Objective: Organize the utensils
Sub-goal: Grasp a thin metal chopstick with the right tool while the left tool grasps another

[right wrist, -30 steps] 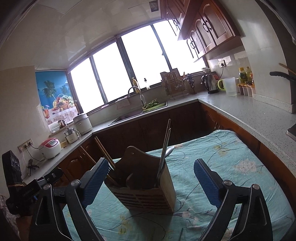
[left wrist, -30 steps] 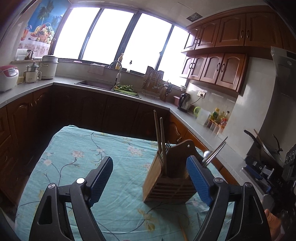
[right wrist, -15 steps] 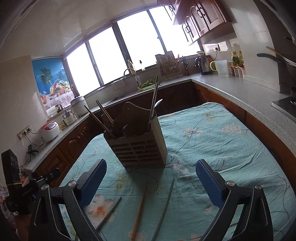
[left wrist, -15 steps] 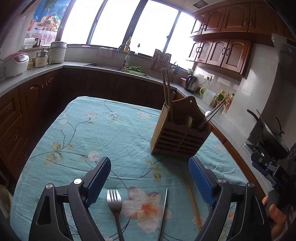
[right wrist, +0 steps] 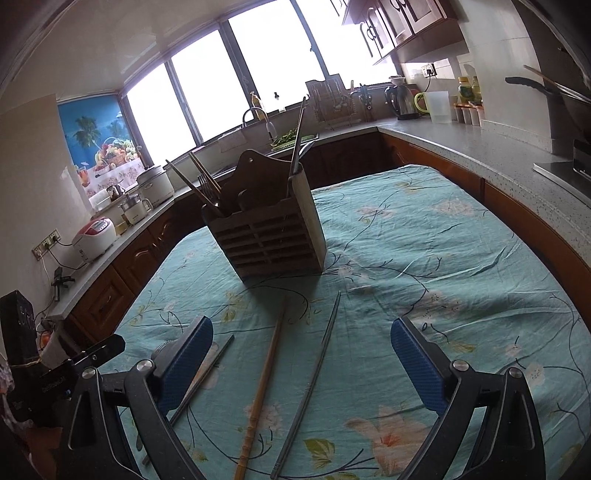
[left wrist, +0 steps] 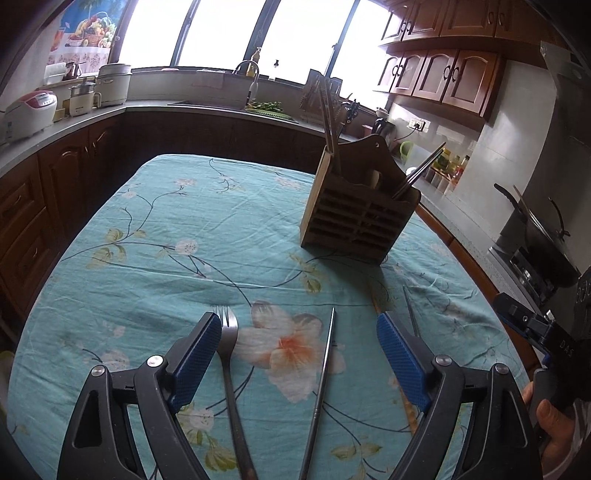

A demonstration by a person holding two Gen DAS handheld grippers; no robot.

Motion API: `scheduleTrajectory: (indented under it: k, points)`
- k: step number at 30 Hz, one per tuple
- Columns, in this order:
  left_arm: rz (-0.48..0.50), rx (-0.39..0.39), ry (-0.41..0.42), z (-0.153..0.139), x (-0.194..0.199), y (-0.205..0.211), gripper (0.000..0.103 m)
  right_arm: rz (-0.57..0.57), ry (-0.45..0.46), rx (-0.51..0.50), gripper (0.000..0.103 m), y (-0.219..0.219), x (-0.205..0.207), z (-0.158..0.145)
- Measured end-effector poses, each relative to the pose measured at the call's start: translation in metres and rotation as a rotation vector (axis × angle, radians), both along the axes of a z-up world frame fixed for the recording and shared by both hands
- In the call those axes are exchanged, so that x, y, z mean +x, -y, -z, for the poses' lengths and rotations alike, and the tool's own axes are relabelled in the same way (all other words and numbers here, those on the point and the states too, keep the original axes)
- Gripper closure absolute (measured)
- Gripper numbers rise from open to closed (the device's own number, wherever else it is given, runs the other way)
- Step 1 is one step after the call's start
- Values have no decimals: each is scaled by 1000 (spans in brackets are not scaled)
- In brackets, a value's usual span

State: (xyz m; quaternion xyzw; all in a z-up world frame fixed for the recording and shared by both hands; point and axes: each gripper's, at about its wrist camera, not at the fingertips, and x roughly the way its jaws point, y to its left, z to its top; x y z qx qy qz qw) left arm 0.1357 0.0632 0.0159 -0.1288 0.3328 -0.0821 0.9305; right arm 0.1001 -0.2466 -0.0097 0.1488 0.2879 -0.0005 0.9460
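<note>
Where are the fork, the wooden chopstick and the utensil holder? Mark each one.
fork [left wrist: 226, 341]: left wrist view, on its neck below the tines.
wooden chopstick [right wrist: 266, 373]: right wrist view, mid-shaft.
utensil holder [right wrist: 271, 242]: right wrist view, on its slatted front.

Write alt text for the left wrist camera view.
The open left gripper hovers over a fork and a metal chopstick lying on a floral tablecloth. Beyond them stands a wooden utensil holder.

Bright bay windows [left wrist: 295, 33], dark wood cabinets [left wrist: 443, 74], grey countertop [right wrist: 480, 147], possibly tiled walls.
</note>
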Motion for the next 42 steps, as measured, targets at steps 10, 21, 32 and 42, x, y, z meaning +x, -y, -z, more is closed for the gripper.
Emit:
scheduleTrajectory:
  k: [10,21,32,42]
  points:
    - [62,50,-80,2,21,14,17,-3,-58,3,5,3,12,13]
    - [123,107,-129,16,53,38,23,-13,-173,-48,44,1,48,37]
    - [197,172,-212,41,95,58,45,-14,-265,-58,60,6,94,60]
    - [278,287,-250,58,120,88,74,-16,-321,-149,73,1,121,72]
